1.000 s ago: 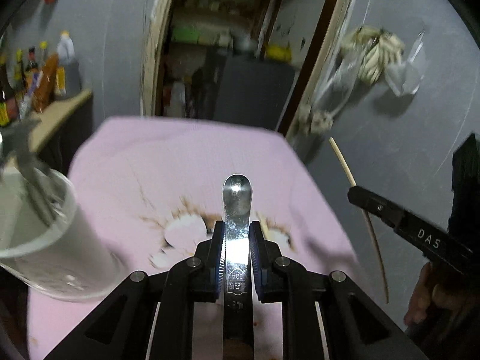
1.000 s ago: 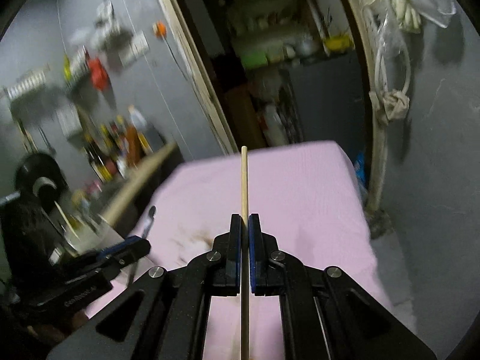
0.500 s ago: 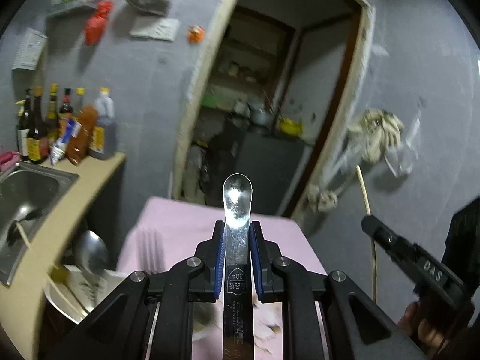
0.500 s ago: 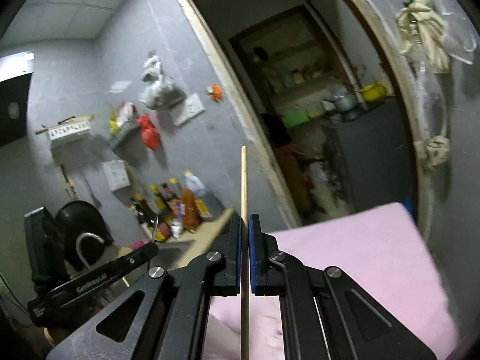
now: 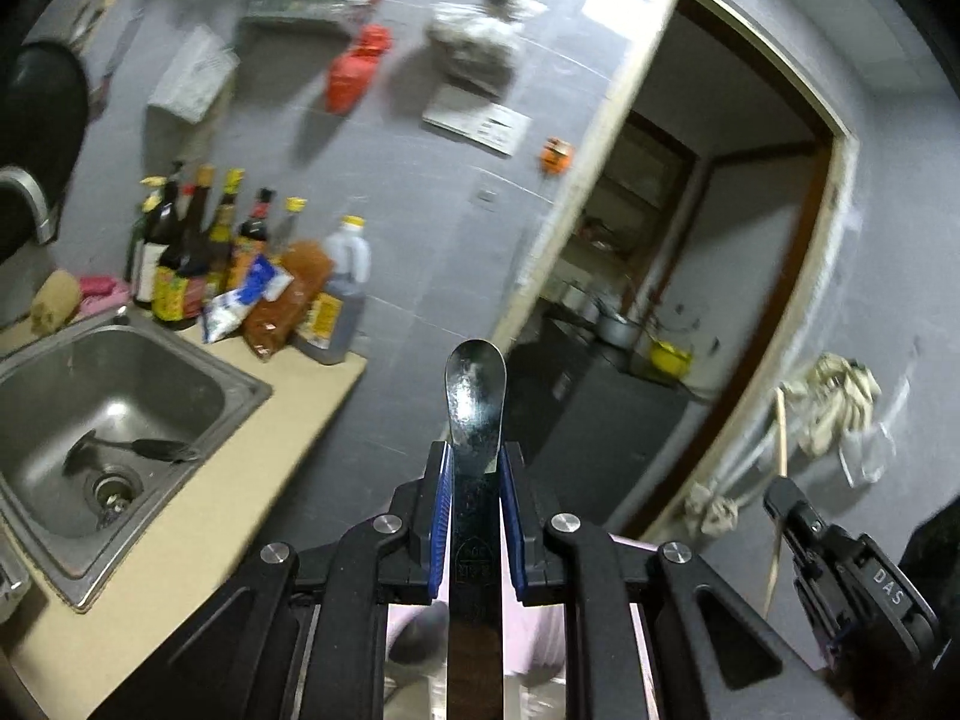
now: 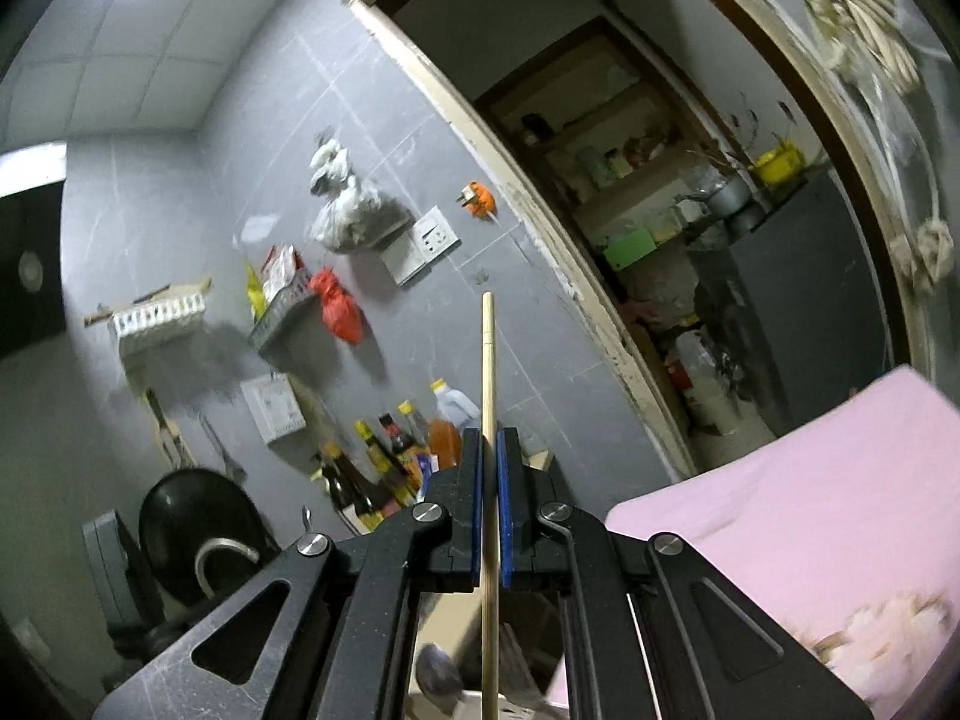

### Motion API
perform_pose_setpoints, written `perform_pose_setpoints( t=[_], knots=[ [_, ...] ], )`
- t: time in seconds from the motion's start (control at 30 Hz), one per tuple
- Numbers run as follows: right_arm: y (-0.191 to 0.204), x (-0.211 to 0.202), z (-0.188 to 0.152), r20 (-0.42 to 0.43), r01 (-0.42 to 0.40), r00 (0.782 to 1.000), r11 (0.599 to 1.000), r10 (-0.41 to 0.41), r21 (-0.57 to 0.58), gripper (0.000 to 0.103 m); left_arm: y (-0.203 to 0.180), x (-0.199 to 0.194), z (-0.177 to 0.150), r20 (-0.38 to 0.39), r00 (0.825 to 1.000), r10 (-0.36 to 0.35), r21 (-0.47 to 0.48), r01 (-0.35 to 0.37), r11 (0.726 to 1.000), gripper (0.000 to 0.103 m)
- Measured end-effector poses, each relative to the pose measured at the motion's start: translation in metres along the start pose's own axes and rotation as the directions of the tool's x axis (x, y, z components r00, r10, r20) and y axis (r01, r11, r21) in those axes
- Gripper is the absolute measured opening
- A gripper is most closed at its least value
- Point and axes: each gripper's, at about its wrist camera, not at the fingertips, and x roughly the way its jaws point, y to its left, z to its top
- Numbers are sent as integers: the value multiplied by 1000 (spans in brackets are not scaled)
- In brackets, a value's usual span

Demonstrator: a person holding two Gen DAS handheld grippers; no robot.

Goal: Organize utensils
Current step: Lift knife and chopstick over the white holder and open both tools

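**Holding one utensil in each gripper above the kitchen**

Clamped between the blue-padded jaws of the left gripper, a metal spoon points forward with its rounded end just past the fingertips. The right gripper has its jaws clenched on a wooden chopstick, which extends straight ahead beyond them. Below and to the right lies a pink-covered surface. To the left, a steel sink is set in a beige counter; a dark utensil rests in the basin near the drain. Beyond the sink, sauce bottles stand against the grey tiled wall, beside an open doorway.
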Motion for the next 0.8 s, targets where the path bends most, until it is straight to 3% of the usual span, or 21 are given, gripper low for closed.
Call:
perform_pose_setpoints(
  t=[0.13,0.33,0.8],
  knots=[
    [3,9,-22,3,24,1000,1000,-24,11,4,28,5,-1,10,999,32,-64,-31,997,15],
    [2,19,-46,-5,30,1000,1000,-30,9,4,47,11,-12,-3,999,48,-87,-48,995,15],
    [-10,24,-63,-9,75,997,997,-75,-34,4,37,14,-35,-26,999,42,-19,-43,999,15]
  ],
)
